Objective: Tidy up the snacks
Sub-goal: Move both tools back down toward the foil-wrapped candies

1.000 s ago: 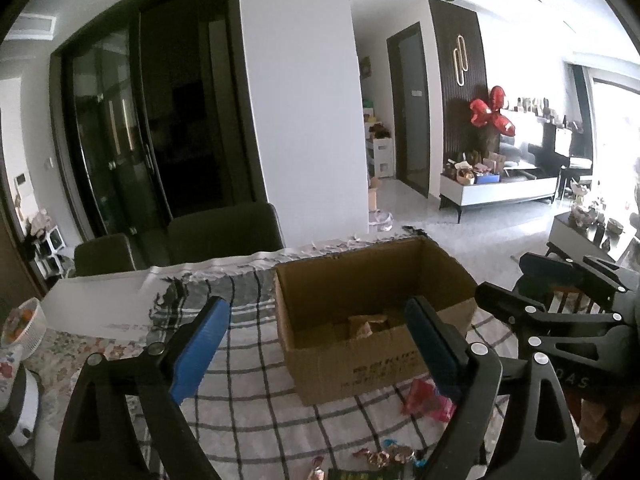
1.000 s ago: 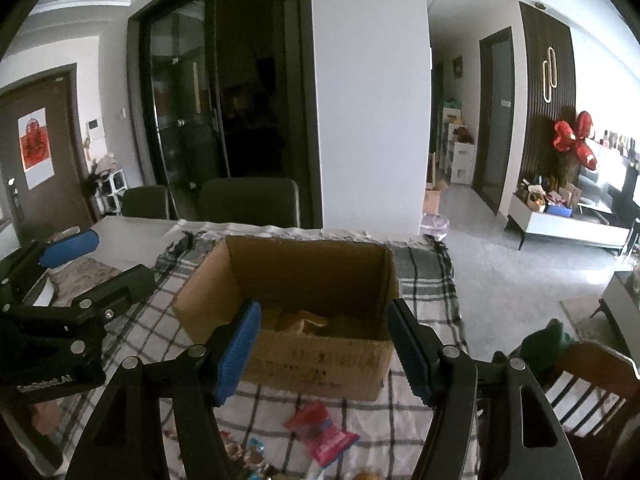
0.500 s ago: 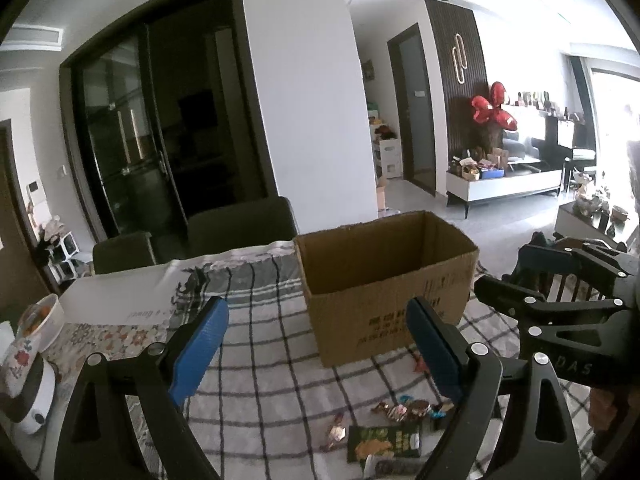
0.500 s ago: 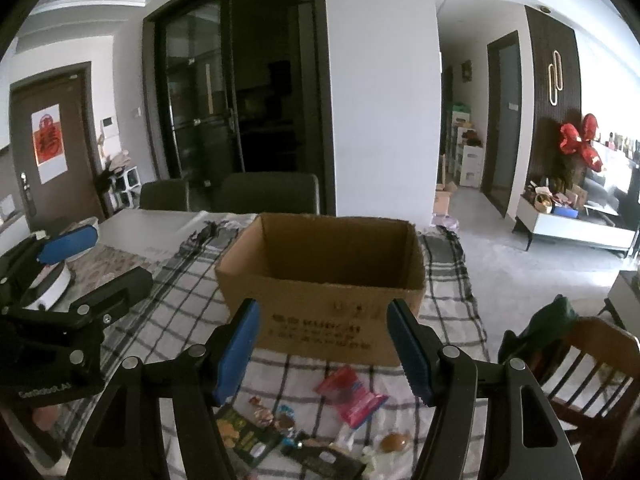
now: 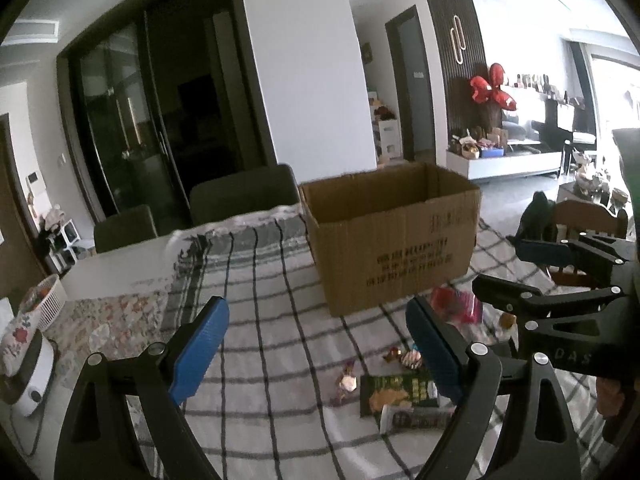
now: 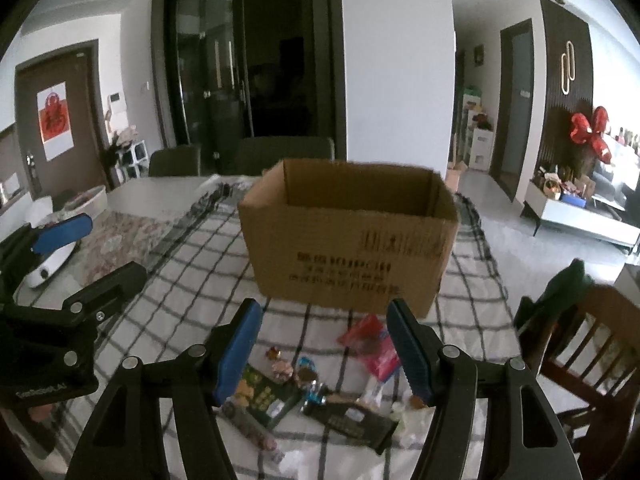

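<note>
Checked cloth (image 6: 192,280) covers the table, with 1 open cardboard box (image 6: 352,256) as the landmark. Loose snacks lie scattered on the cloth in front of the box: 1 red pouch (image 6: 374,346), 1 green packet (image 5: 400,394), about 3 foil-wrapped candies (image 5: 404,356), and 1 dark bar (image 6: 352,422); the rest blur together, so the total is uncertain. They look light, crinkly and slippery, probably best pinched flat across a sealed edge. Left gripper (image 5: 316,354) and right gripper (image 6: 322,350) both hang near the box with jaws apart, holding nothing.
</note>
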The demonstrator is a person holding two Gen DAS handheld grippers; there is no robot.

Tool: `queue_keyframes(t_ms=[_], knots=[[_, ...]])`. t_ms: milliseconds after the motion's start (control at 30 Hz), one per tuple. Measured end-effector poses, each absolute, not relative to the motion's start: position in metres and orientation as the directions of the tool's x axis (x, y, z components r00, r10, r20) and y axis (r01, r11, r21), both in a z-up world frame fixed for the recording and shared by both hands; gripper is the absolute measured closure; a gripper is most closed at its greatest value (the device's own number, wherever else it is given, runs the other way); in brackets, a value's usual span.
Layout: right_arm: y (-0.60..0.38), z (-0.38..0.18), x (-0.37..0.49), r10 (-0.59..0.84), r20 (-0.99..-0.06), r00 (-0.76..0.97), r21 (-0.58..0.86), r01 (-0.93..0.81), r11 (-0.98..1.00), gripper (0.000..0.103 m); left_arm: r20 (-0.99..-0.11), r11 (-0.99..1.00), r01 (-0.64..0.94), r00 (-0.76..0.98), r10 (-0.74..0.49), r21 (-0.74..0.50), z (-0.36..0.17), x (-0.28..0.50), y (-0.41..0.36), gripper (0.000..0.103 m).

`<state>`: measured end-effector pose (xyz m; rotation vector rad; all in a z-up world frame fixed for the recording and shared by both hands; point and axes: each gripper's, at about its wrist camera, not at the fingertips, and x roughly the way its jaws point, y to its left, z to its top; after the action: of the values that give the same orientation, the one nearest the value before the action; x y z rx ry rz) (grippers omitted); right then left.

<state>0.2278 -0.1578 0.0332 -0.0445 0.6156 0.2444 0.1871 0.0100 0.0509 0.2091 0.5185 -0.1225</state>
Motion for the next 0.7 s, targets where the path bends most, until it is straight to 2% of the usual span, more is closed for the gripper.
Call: queue_keyframes(t_ms=[300,600,700], knots=[[-0.148,0.003,0.227,0.202,-0.614,0.763,0.003,-0.254,0.967,0.037,-0.566,0.975,0.171,0.822,-0.062,0.14,0.016,0.191,0.017,0.013],[-0.141,-0.026,0.234,0.214,-0.664,0.717,0.014,-0.274,0.962,0.037,-0.607,0.977,0.179,0.791,-0.074,0.114,-0.012,0.198,0.02,0.021],[-0.14,-0.036,0.238,0.227,-0.681,0.696,0.03,-0.284,0.958,0.037,-0.637,0.978,0.186,0.766,-0.086,0.092,-0.023,0.203,0.022,0.026]])
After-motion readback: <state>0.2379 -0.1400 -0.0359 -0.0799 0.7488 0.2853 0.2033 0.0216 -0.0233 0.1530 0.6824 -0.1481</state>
